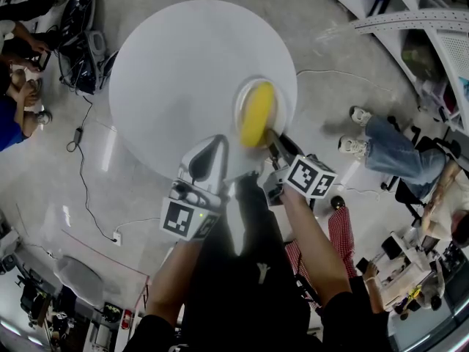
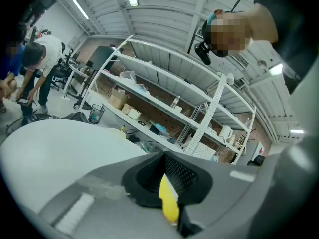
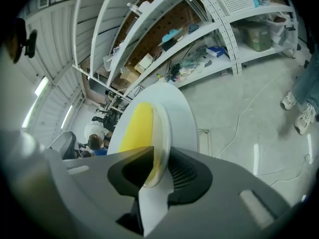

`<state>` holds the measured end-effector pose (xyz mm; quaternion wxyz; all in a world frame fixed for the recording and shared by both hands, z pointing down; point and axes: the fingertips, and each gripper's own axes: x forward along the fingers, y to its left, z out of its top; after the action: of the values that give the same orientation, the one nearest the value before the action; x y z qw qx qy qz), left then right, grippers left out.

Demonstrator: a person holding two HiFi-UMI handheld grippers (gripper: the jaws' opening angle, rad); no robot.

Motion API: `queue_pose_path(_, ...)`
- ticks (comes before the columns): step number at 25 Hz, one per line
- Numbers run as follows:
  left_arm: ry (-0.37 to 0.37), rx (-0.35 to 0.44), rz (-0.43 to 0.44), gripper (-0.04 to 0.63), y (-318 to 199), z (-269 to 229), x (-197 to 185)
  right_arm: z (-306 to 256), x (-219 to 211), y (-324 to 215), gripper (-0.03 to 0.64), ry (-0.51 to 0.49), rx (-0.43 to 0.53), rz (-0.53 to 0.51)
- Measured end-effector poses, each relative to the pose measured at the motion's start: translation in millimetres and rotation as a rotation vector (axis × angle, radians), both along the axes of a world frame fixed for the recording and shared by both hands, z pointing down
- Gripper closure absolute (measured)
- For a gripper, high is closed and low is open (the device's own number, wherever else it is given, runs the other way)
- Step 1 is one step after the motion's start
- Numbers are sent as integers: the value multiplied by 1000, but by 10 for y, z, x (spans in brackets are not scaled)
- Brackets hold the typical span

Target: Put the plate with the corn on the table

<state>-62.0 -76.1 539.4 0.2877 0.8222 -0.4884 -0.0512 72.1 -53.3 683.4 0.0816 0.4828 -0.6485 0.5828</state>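
Observation:
A pale plate (image 1: pixel 240 96) carrying a yellow corn cob (image 1: pixel 258 114) lies at the right edge of the round white table (image 1: pixel 176 64). My right gripper (image 1: pixel 272 139) reaches to its near rim. In the right gripper view the plate's rim (image 3: pixel 162 128) stands between the jaws with a dark gap beside it, the corn (image 3: pixel 135 126) behind, so the jaws are open around the rim. My left gripper (image 1: pixel 214 144) hovers at the table's near edge, left of the plate, fingertips together and holding nothing. In the left gripper view only the tabletop (image 2: pixel 50 148) and shelving lie ahead.
A seated person's legs and sneakers (image 1: pixel 359 116) are on the floor right of the table. Other people crouch at the far left (image 1: pixel 18 94) by bags (image 1: pixel 80 28) and floor cables (image 1: pixel 88 189). White shelving (image 1: pixel 410 20) runs along the upper right.

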Motion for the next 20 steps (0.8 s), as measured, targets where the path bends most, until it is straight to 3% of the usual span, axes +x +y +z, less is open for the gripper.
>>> queue_pose_path(4, 4, -1, 0, 592, 18, 12, 20, -13, -58, 23, 514, -12, 1, -41)
queue_pose_path(20, 5, -2, 1, 592, 34, 31, 7, -35, -118, 88, 476, 91, 34, -208)
